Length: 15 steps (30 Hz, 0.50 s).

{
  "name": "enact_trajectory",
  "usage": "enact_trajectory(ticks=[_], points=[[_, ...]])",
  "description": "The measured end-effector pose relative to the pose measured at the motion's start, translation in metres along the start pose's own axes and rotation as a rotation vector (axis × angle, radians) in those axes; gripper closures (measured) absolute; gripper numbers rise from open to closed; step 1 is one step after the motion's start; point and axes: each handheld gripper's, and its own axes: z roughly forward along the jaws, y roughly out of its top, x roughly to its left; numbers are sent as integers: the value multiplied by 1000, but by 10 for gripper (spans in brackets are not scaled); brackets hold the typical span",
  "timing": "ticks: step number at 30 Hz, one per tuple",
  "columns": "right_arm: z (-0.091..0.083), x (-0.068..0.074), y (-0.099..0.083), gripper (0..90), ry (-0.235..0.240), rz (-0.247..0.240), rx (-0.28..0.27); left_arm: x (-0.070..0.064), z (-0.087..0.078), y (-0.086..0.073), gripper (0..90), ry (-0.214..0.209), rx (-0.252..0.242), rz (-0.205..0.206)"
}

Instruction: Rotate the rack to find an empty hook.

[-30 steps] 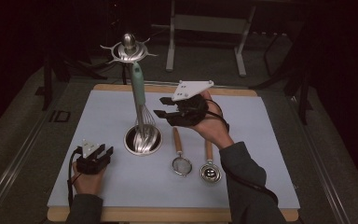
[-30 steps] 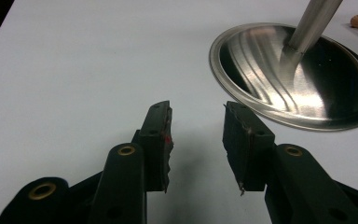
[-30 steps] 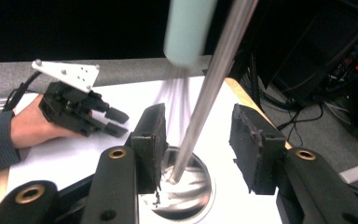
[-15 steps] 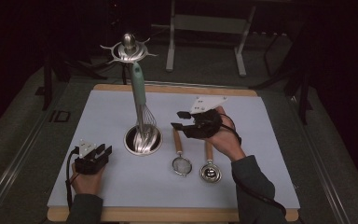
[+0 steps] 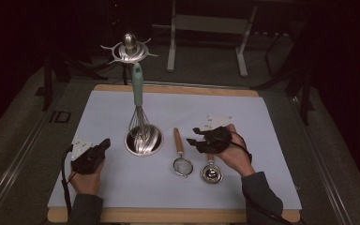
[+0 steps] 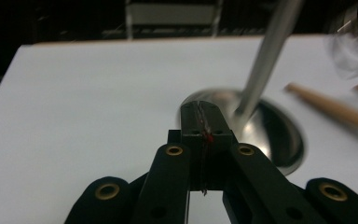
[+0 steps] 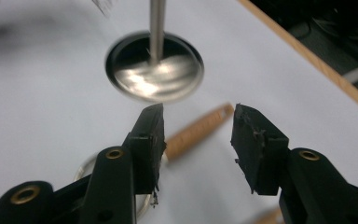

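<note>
High view: right claw (image 5: 198,136) spread above two wooden-handled utensils on the pale worktop (image 5: 262,122).
Largest first: the round steel base (image 5: 143,139) of a tall utensil stand holds a green-handled wire whisk (image 5: 139,108); just right lie a small wooden-handled mesh strainer (image 5: 181,156) and a wooden-handled metal measuring spoon (image 5: 212,172). The right claw hangs over the strainer's handle, touching nothing. The left claw (image 5: 105,143), pressed together and empty, rests beside the base.

Glossy metal stand base (image 5: 143,139); wooden strainer handle (image 5: 178,140); matt mat (image 5: 122,187).

Wooden-handled strainer (image 5: 182,158) flat on white mat, handle pointing away, just right of steel base.
</note>
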Motion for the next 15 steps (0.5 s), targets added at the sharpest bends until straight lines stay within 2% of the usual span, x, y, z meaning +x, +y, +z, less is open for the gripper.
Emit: enact_trajectory(ticks=[11, 15], points=[[12, 4, -54, 526, -37, 63, 76, -12, -9, 38, 900, -84, -177, -8], [12, 3, -67, 527, -36, 108, 56, -14, -12, 49, 900, -111, -239, -29]])
